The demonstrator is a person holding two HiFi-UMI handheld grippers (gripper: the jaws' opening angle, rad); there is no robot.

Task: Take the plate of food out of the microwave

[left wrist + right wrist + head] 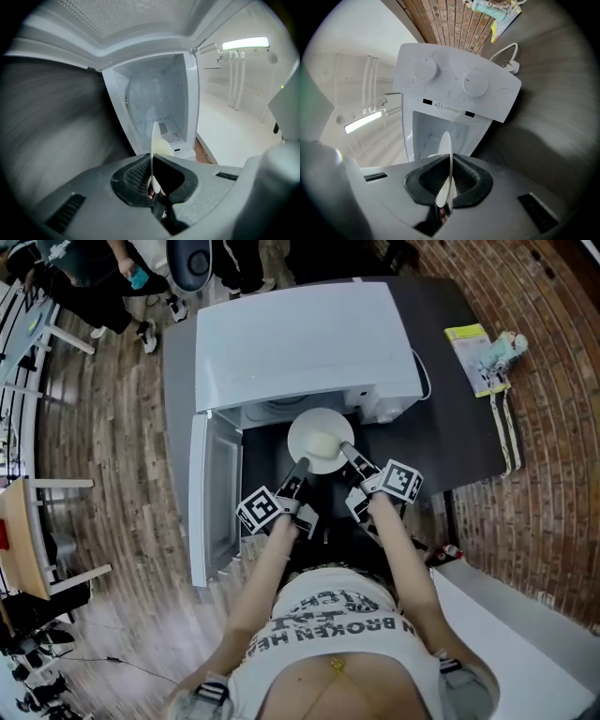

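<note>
A white plate (322, 440) with a pale mound of food hangs level just in front of the open white microwave (300, 343), over the dark table (450, 442). My left gripper (300, 465) is shut on the plate's near left rim. My right gripper (347, 448) is shut on its near right rim. In the left gripper view the plate (153, 150) runs edge-on between the pads of that gripper (153, 176), with the empty microwave cavity (157, 105) behind it. In the right gripper view the plate's rim (446, 154) sits in that gripper (449, 180), below the microwave's two-knob panel (457, 86).
The microwave door (214, 493) stands swung open to the left, past the table's edge. A white plug and cable (511, 61) lie beside the microwave. A yellow-green packet (480, 354) rests at the table's far right, by the brick wall. People stand at the upper left.
</note>
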